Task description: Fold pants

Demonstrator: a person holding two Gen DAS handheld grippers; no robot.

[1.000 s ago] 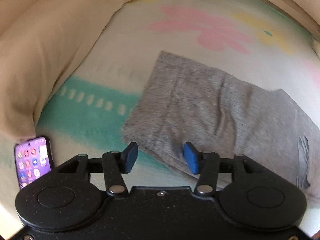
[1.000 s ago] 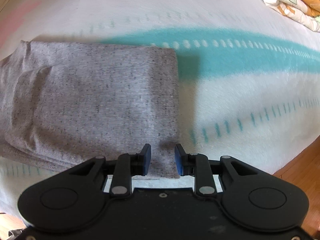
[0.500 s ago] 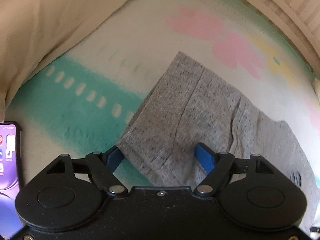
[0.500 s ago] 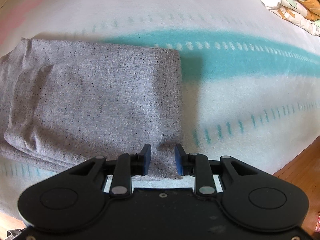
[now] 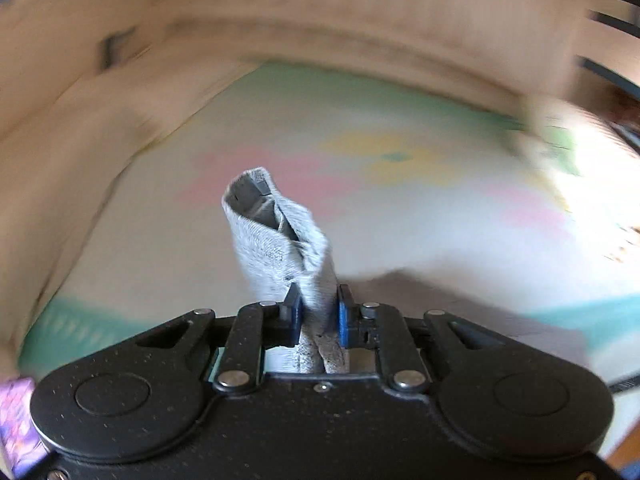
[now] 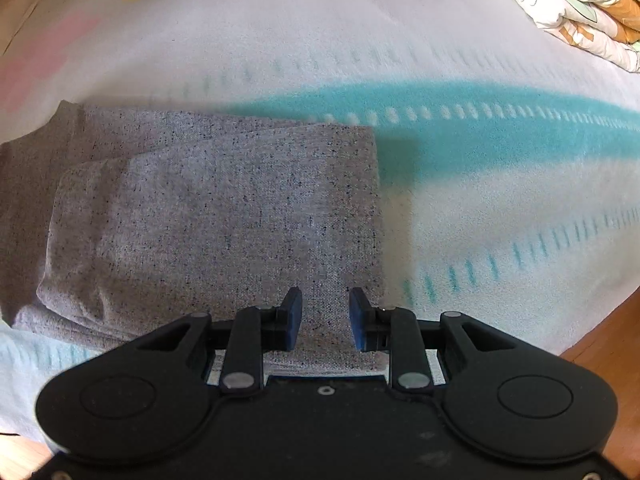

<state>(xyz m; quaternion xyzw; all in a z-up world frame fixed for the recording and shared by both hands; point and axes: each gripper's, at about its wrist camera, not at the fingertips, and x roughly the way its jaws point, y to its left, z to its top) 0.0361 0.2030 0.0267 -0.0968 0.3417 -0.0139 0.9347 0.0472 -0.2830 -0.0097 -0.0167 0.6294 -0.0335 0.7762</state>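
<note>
Through my left wrist camera, my left claw (image 5: 318,312) has its blue pads pinched tight on a bunch of the grey pants (image 5: 280,240). The cloth is a soft heathered knit, and the gripped part stands up from the pads as a narrow, rolled column that leans a little to the left, its open top showing darker inner folds. It is lifted clear of the bed (image 5: 400,216), whose sheet is pale with blurred pink, yellow and teal patches. A beige padded surround (image 5: 60,160) curves along the left and far sides. At the lower left corner a sliver of a phone screen (image 5: 16,420) glows purple. Most of this view is smeared by motion, so no writing can be read.

Through my right wrist camera, my right claw (image 6: 325,318) stands partly open, its blue pads apart with grey cloth between them; I cannot tell whether they touch it. The pants (image 6: 224,216) lie flat on the bed (image 6: 500,208) in a folded rectangle of speckled grey knit, long axis running left to right, with a straight folded edge on the right and looser layered edges at the left. A teal band with white dashes crosses the sheet beyond them. A quilted printed duvet (image 6: 580,4) is bunched at the far right corner, and wooden floor (image 6: 608,332) shows at the right edge.
</note>
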